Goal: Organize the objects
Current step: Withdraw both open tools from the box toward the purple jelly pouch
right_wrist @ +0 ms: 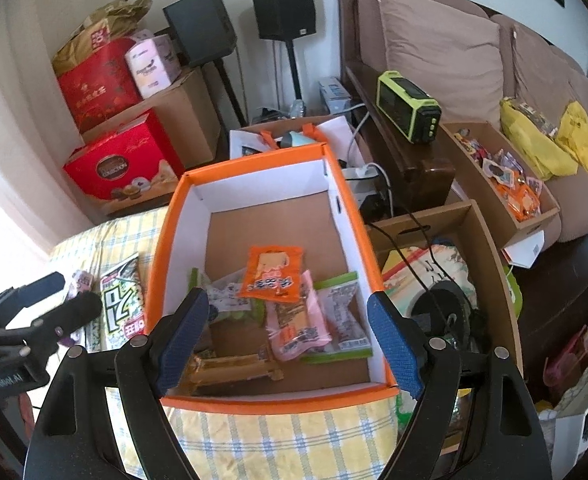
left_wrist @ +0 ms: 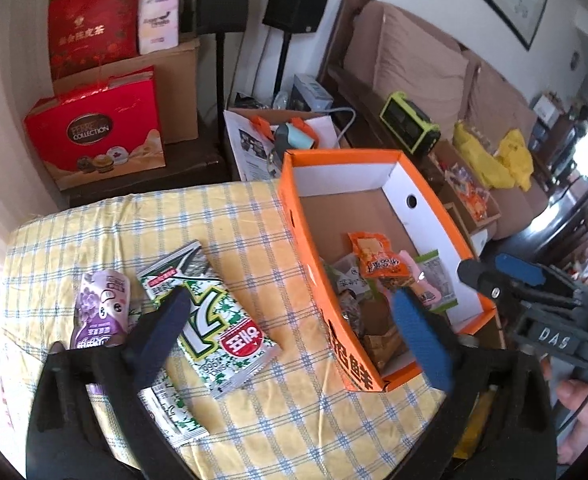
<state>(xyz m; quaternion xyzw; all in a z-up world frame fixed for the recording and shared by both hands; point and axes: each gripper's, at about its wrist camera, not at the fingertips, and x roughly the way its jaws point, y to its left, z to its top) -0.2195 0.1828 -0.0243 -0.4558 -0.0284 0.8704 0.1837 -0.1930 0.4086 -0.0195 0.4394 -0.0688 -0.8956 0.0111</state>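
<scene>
On yellow checked tabletop [left_wrist: 253, 216]: orange box [right_wrist: 161, 264] holding snack packets, orange packet [right_wrist: 271, 276] on top. Green-white packet [left_wrist: 209, 320] and purple pouch [left_wrist: 99, 308] lie outside box, on cloth. Left hand-held gripper [left_wrist: 294, 328] spread wide, nothing between pads. Right hand-held gripper [right_wrist: 289, 340] spread, empty, over box's near end.

Left wrist view angled steeply down, close over the tabletop [left_wrist: 253, 216] left of the orange box [left_wrist: 318, 280], right wrist view directly above the box [right_wrist: 261, 394], both sharing it
</scene>
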